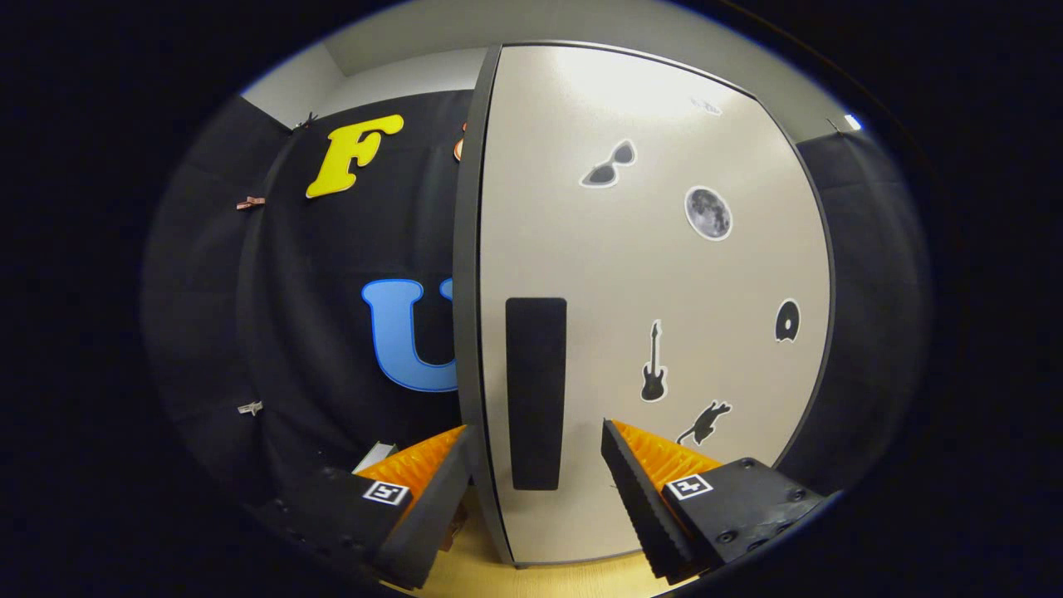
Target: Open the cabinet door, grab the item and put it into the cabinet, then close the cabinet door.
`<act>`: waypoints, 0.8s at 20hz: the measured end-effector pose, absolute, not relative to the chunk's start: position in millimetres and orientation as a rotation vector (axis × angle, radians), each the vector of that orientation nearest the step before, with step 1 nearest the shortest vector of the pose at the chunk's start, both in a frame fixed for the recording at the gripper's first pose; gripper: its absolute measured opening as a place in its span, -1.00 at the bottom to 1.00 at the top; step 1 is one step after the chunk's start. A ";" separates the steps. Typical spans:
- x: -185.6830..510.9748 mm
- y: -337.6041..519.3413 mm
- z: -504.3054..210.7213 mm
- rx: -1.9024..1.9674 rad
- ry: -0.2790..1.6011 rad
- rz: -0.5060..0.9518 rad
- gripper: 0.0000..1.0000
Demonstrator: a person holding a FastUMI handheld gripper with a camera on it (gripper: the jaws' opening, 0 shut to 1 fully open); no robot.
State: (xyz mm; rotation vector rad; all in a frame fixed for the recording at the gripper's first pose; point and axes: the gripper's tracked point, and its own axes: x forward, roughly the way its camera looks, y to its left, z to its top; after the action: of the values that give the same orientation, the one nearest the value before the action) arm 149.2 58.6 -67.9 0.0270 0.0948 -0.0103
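We are facing the tall off-white cabinet door point(664, 332) with its dark grey edging, standing closed just ahead of our gripper point(538, 465), whose fingers are spread wide apart and gripping nothing. A black rectangular pad handle point(536, 390) is sitting near the door's left edge, in line with the gap between the fingers. Right of that handle, stickers are dotting the panel: sunglasses point(610, 164), a grey moon point(708, 213), a black guitar point(653, 365), a disc point(787, 321) and a small running animal point(706, 422). We are reading no words on the door. Below it, a pale wooden surface point(531, 577) is showing.
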 end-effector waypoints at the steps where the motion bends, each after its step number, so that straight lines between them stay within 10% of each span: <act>1: 153.5 57.4 -70.6 0.029 0.100 -0.014 0.74; 4: 157.9 58.4 -74.2 0.023 0.100 -0.018 0.66; 12: 156.6 56.6 -71.2 0.016 0.095 -0.056 -0.61; 16: 152.0 56.3 -74.0 -0.008 0.111 -0.042 -0.60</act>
State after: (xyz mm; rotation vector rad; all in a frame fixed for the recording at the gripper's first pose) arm 152.0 56.3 -74.0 -0.0076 0.1110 -0.0421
